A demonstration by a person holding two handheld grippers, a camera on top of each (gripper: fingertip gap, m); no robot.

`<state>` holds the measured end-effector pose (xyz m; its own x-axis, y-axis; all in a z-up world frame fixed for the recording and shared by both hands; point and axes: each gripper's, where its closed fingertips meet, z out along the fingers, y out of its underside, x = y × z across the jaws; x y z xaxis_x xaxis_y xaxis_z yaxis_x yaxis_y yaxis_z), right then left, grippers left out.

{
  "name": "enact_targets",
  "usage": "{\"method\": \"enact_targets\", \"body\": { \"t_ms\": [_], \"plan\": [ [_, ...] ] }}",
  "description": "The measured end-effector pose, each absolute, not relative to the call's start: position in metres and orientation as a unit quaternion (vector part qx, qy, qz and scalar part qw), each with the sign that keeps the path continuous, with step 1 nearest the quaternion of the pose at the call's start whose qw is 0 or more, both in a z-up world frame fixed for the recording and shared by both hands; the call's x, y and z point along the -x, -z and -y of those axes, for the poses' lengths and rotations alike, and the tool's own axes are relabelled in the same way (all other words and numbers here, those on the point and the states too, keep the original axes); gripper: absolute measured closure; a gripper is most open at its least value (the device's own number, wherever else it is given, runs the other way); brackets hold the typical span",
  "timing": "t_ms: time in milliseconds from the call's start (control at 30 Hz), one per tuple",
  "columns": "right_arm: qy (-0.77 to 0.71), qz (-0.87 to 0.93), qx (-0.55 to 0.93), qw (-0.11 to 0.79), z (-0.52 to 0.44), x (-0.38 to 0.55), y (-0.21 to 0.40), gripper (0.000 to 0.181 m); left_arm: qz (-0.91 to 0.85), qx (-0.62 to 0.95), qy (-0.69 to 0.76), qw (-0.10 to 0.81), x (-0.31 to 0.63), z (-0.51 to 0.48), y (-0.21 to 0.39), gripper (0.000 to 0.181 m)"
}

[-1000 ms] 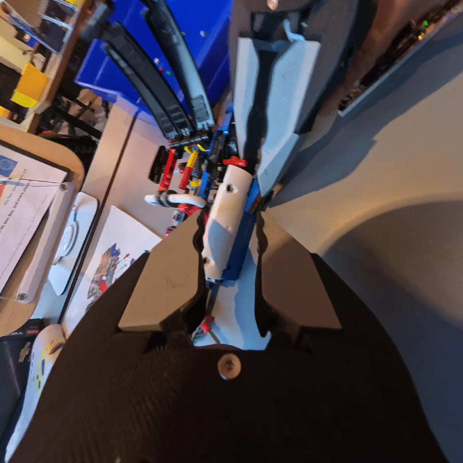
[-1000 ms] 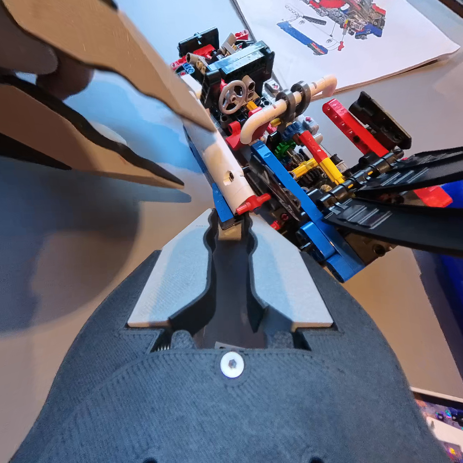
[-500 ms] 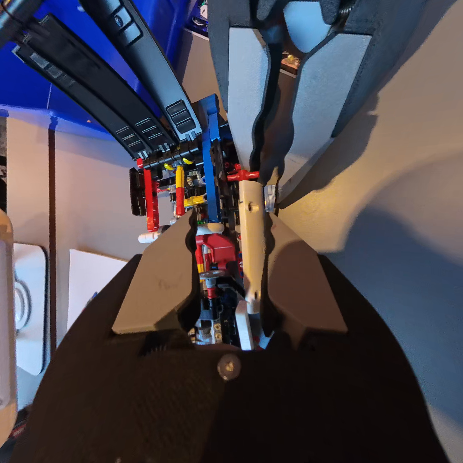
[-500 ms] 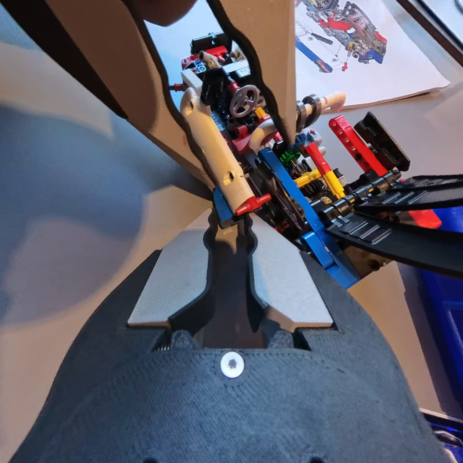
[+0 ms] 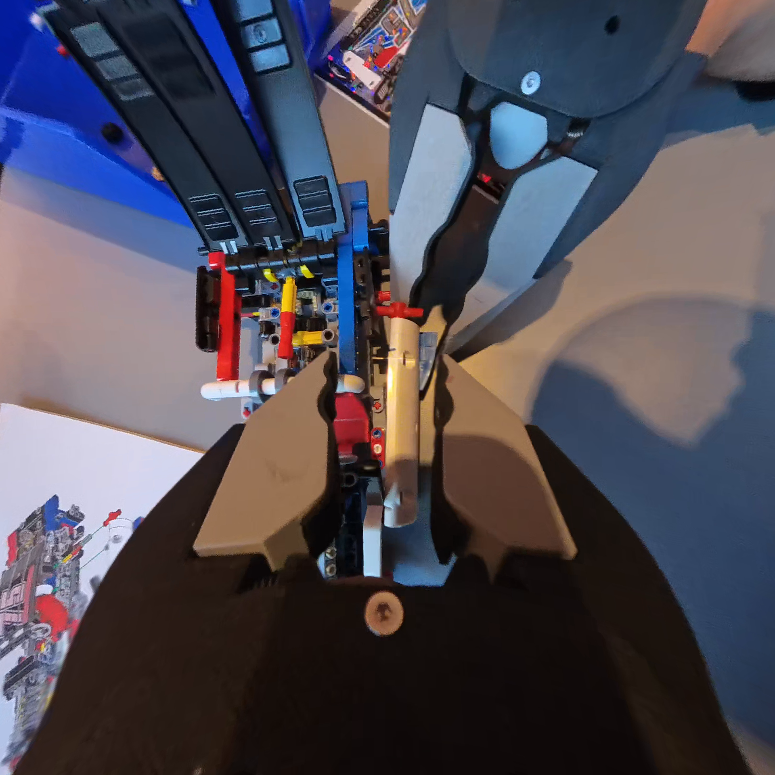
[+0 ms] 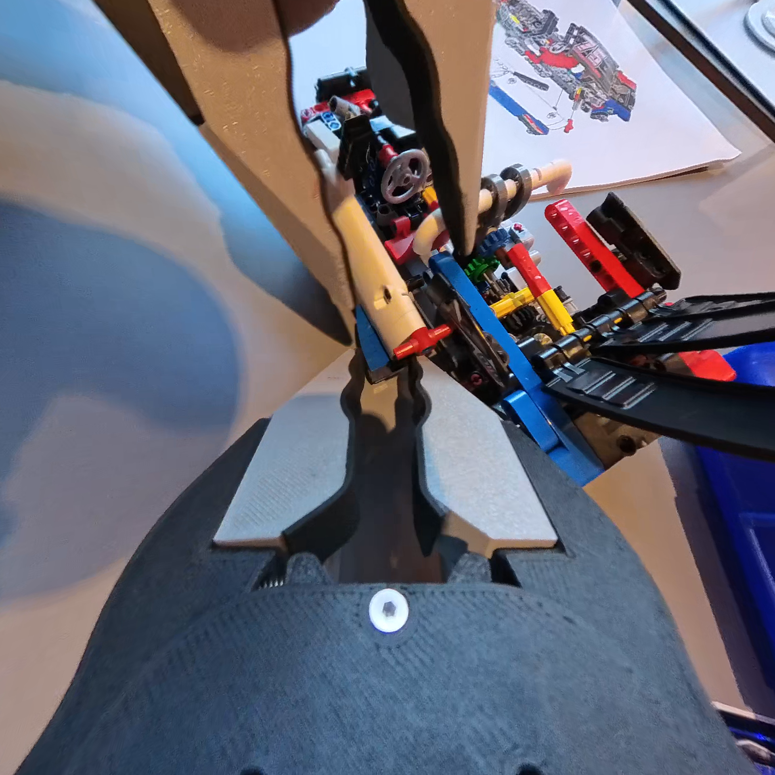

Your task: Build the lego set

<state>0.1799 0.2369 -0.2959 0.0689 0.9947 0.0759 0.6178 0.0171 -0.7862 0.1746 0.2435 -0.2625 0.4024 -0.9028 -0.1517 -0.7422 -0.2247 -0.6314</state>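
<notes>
We have the left gripper (image 5: 383, 373) closed around the model truck (image 5: 293, 310) on the table (image 5: 629, 377), straddling its white side panel (image 5: 402, 398) to steady it; our right gripper (image 6: 383, 369), nearly closed, pinches the panel's end, likely to seat it.

nothing really readable here, the instruction sheet (image 6: 595, 126) only shows a printed drawing of the model, no legible text.
</notes>
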Motion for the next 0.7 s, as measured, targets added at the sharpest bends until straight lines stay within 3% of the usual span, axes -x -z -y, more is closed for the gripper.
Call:
{"method": "enact_targets", "body": {
  "t_ms": [233,700],
  "plan": [
    [-0.274,0.629,0.641,0.344,-0.238,-0.178,0.296,0.163,-0.571,0.744,0.008,0.347,-0.170,-0.255,0.276,0.123],
    [-0.290,0.630,0.640,0.331,-0.236,-0.177,0.296,0.163,-0.481,0.777,0.088,0.397,-0.147,-0.239,0.252,0.121]
  ]
}}
